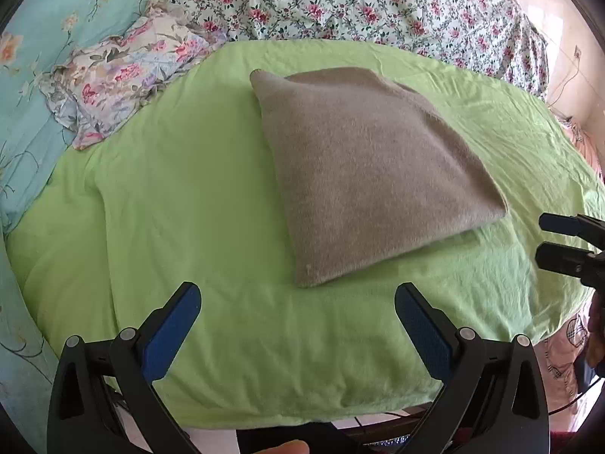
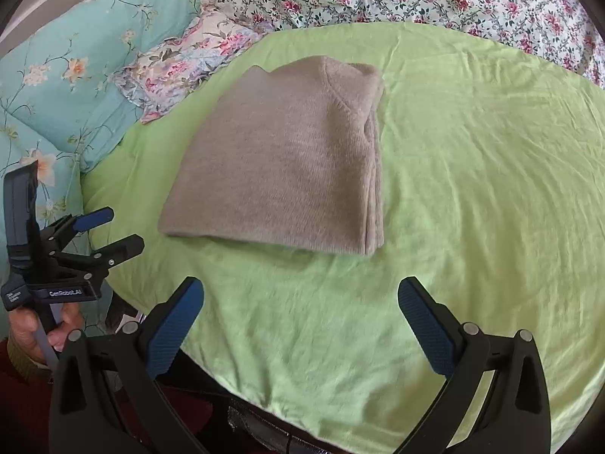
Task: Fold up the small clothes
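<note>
A grey-brown knit sweater [image 1: 370, 166] lies folded into a flat, roughly square stack on the green sheet [image 1: 189, 208]; it also shows in the right wrist view [image 2: 280, 166], with its layered edges on the right side. My left gripper [image 1: 298, 295] is open and empty, hovering above the sheet just in front of the sweater's near corner. My right gripper [image 2: 300, 291] is open and empty, a little in front of the sweater's near edge. The right gripper shows at the right edge of the left wrist view [image 1: 567, 242], and the left gripper at the left of the right wrist view [image 2: 113, 227].
A floral pillow [image 1: 124, 75] and a turquoise floral quilt [image 1: 45, 38] lie at the left. A pink-flowered bedspread [image 1: 359, 3] covers the back. The green sheet's [image 2: 472, 189] front edge drops off near the grippers.
</note>
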